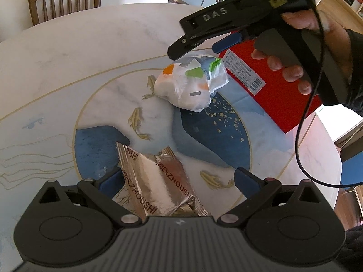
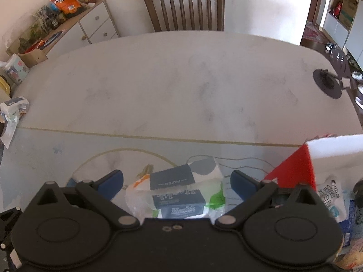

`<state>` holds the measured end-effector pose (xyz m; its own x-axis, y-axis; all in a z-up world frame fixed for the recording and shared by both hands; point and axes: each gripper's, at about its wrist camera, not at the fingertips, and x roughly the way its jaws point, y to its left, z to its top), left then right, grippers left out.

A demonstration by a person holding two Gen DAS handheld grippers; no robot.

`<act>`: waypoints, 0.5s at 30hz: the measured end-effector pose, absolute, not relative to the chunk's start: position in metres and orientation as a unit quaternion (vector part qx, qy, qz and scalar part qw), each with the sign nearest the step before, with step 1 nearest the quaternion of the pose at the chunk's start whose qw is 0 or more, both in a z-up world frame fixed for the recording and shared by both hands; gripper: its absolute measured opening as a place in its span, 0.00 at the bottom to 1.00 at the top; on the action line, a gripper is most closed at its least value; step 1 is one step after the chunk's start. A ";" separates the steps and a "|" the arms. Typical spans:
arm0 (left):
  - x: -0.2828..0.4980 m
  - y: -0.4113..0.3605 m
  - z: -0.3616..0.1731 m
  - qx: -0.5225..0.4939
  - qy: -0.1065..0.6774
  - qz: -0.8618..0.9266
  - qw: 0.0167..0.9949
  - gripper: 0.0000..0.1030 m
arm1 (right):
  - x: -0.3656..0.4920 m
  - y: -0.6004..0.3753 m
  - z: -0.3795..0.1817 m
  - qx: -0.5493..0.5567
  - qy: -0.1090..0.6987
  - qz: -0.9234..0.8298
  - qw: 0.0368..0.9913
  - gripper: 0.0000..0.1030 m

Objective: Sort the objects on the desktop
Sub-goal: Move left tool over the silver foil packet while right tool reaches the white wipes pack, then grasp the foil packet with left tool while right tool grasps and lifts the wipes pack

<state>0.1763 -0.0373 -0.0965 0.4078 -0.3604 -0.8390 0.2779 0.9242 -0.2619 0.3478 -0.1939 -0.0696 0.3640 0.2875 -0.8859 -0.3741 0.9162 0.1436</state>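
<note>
A white tissue pack (image 1: 188,86) with orange, green and grey patches lies on the patterned table (image 1: 90,56). My right gripper (image 1: 195,49) hovers open just above its far side; in the right wrist view the pack (image 2: 179,192) sits between the open fingers (image 2: 177,181). A silver foil snack packet (image 1: 156,181) lies between the open fingers of my left gripper (image 1: 179,181), close to the camera, untouched as far as I can tell. A red box (image 1: 272,90) stands to the right of the tissue pack, also in the right wrist view (image 2: 295,170).
A wooden chair (image 2: 186,6) stands at the table's far side. A sideboard (image 2: 68,31) with snack bags is at back left. A white packet (image 2: 329,199) lies right of the red box, a crumpled wrapper (image 2: 13,111) at the table's left edge, a dark round object (image 2: 329,83) far right.
</note>
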 end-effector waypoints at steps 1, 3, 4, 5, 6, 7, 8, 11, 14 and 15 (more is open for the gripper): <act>0.176 -0.037 -0.097 -0.039 0.510 -0.190 0.838 1.00 | 0.349 -0.194 -0.072 -0.040 0.530 0.199 0.823 0.98; 0.176 -0.038 -0.097 -0.040 0.510 -0.190 0.838 1.00 | 0.352 -0.194 -0.078 -0.040 0.534 0.199 0.821 0.98; 0.176 -0.038 -0.097 -0.039 0.509 -0.190 0.838 1.00 | 0.353 -0.193 -0.080 -0.043 0.537 0.198 0.819 0.98; 0.176 -0.038 -0.097 -0.040 0.509 -0.190 0.838 1.00 | 0.354 -0.192 -0.083 -0.045 0.539 0.198 0.818 0.98; 0.176 -0.038 -0.097 -0.040 0.509 -0.190 0.838 1.00 | 0.355 -0.191 -0.086 -0.045 0.541 0.198 0.816 0.98; 0.176 -0.038 -0.098 -0.040 0.509 -0.190 0.838 1.00 | 0.356 -0.191 -0.089 -0.043 0.544 0.197 0.814 0.98; 0.176 -0.039 -0.098 -0.040 0.509 -0.190 0.838 1.00 | 0.357 -0.191 -0.092 -0.042 0.547 0.195 0.813 0.98; 0.178 -0.039 -0.098 -0.041 0.510 -0.189 0.838 1.00 | 0.359 -0.190 -0.100 -0.036 0.551 0.189 0.812 0.99; 0.179 -0.040 -0.098 -0.040 0.509 -0.190 0.838 1.00 | 0.361 -0.189 -0.106 -0.026 0.556 0.186 0.809 0.99; 0.179 -0.040 -0.098 -0.040 0.509 -0.190 0.838 1.00 | 0.361 -0.187 -0.109 -0.027 0.560 0.186 0.807 0.99</act>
